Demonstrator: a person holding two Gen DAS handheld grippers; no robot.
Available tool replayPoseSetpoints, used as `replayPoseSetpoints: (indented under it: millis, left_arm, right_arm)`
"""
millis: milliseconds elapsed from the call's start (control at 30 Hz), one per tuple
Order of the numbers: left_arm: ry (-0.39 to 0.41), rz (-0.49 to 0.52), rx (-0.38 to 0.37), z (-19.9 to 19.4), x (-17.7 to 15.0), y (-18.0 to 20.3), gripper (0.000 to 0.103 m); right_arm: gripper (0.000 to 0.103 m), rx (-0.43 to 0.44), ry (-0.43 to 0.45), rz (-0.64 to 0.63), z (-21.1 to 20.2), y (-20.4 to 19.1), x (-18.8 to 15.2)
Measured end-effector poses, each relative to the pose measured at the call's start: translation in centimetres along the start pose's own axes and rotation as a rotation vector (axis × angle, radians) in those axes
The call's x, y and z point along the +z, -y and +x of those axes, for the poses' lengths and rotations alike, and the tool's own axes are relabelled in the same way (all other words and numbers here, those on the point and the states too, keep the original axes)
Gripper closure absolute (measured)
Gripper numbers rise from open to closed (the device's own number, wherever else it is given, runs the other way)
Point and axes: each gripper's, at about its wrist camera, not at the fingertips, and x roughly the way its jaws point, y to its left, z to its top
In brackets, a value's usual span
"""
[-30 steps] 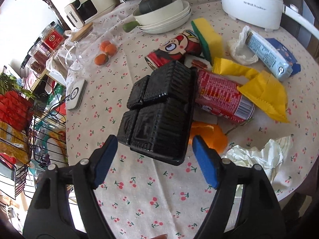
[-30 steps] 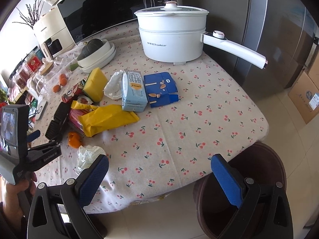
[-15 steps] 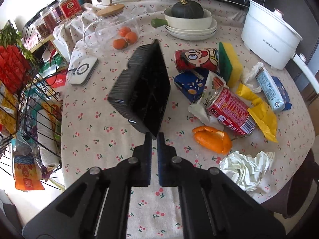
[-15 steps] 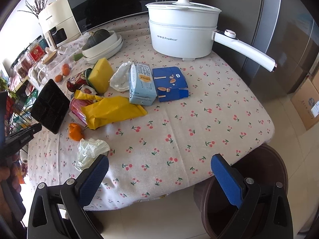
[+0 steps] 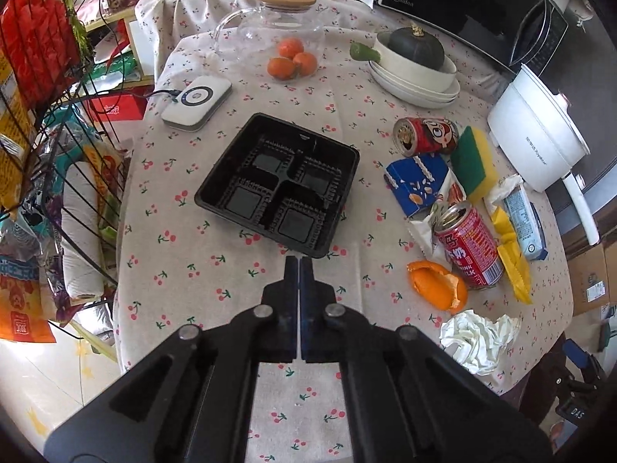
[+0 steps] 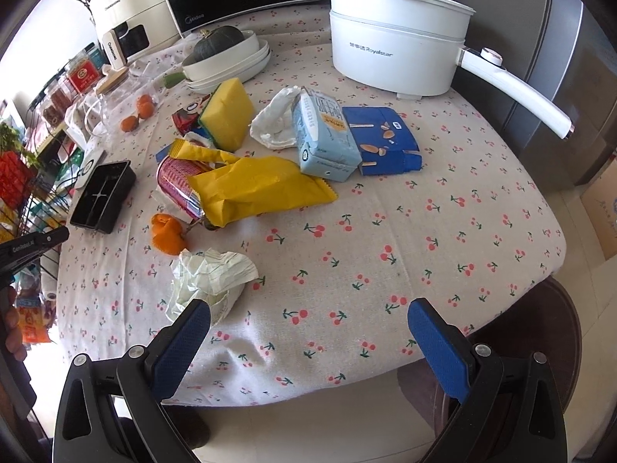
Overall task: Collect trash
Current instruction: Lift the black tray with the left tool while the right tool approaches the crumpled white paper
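Note:
A black four-compartment plastic tray (image 5: 277,185) lies open side up on the left of the cherry-print cloth. My left gripper (image 5: 299,260) is shut on the tray's near corner rim; I cannot tell if the tray rests on the cloth. Trash lies to its right: a red can (image 5: 470,247), orange peel (image 5: 437,283), crumpled white paper (image 6: 210,274), a yellow wrapper (image 6: 254,189), a pale blue carton (image 6: 322,135) and a flattened blue box (image 6: 381,141). My right gripper (image 6: 308,328) is open over the table's near edge, its left finger beside the crumpled paper.
A white electric pot (image 6: 397,46) with a long handle stands at the back right. Stacked bowls with a squash (image 5: 414,65), a glass teapot (image 5: 277,31), a sponge (image 5: 472,162) and a white charger (image 5: 196,102) are about. A wire rack (image 5: 58,154) flanks the left; a brown bin (image 6: 540,328) sits below.
The left gripper shut on the upside-down tray's rim, lifted it on edge off the pile and turned it open side up to the left. The right gripper came closer to the crumpled paper.

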Motion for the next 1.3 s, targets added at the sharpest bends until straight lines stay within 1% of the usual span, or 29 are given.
replayPoseSetpoints:
  millis: [33,100,133,167,300,400,467,533,633,667,700,733,767,900,967,1133,1233,1300]
  left_arm:
    - [0.003,0.014,-0.001,0.0,0.1,0.0,0.102]
    - [0.000,0.042,0.003,0.5,0.2,0.3,0.086]
    - [-0.007,0.053,0.012,1.0,0.2,0.4,0.060]
    - [-0.005,0.057,0.018,1.4,0.2,0.4,0.043]
    - [0.000,0.094,0.011,2.9,0.7,1.0,0.043]
    - [0.004,0.162,0.057,4.1,1.2,2.1,0.043]
    - [0.004,0.173,0.065,4.7,1.6,2.4,0.043]
    - [0.002,0.155,0.046,5.0,2.4,2.3,0.043]
    - [0.027,0.085,0.031,4.0,4.3,1.0,0.042]
    - [0.030,0.069,0.007,3.7,4.8,0.4,0.036]
    - [0.013,0.063,-0.020,3.8,5.1,0.0,0.033]
    - [-0.009,0.060,-0.040,4.1,5.2,-0.4,0.030]
    - [-0.031,0.061,-0.049,4.6,5.0,-0.7,0.030]
    - [-0.087,0.093,-0.025,6.2,4.0,-0.6,0.030]
    - [-0.086,0.121,-0.009,6.4,3.8,0.0,0.030]
    - [-0.077,0.137,-0.016,6.3,3.7,1.0,0.029]
    - [-0.095,0.163,0.010,7.0,3.4,1.8,0.029]
    - [-0.111,0.188,0.044,7.7,3.0,2.3,0.029]
  right_arm:
    - [0.000,0.005,-0.001,-0.002,0.1,-0.2,0.1]
    - [0.000,0.012,0.000,-0.001,0.4,-0.4,0.3]
    - [0.000,0.012,-0.002,0.003,0.6,-0.5,0.4]
    - [0.000,0.014,-0.006,0.010,0.8,-0.5,0.4]
    - [0.000,0.031,-0.038,0.042,1.9,-0.5,0.6]
    - [0.000,0.037,-0.046,0.058,2.4,-0.6,0.9]
    - [0.000,0.039,-0.049,0.066,2.7,-0.6,1.1]
    - [0.000,0.045,-0.056,0.072,2.9,-0.6,1.3]
    - [0.000,0.046,-0.060,0.067,3.2,-0.6,1.6]
    - [0.000,0.045,-0.059,0.066,3.2,-0.6,1.7]
    - [0.000,0.045,-0.059,0.067,3.2,-0.5,1.8]
    - [0.000,0.046,-0.058,0.068,3.1,-0.5,1.8]
    - [0.000,0.047,-0.059,0.070,3.2,-0.4,1.9]
    - [0.000,0.046,-0.063,0.068,3.3,-0.3,2.0]
    - [0.000,0.047,-0.067,0.068,3.4,-0.3,2.0]
    - [0.000,0.057,-0.073,0.068,3.5,-0.5,1.9]
    - [0.000,0.059,-0.077,0.059,3.5,-0.6,1.8]
    - [0.000,0.058,-0.077,0.055,3.4,-0.7,1.7]
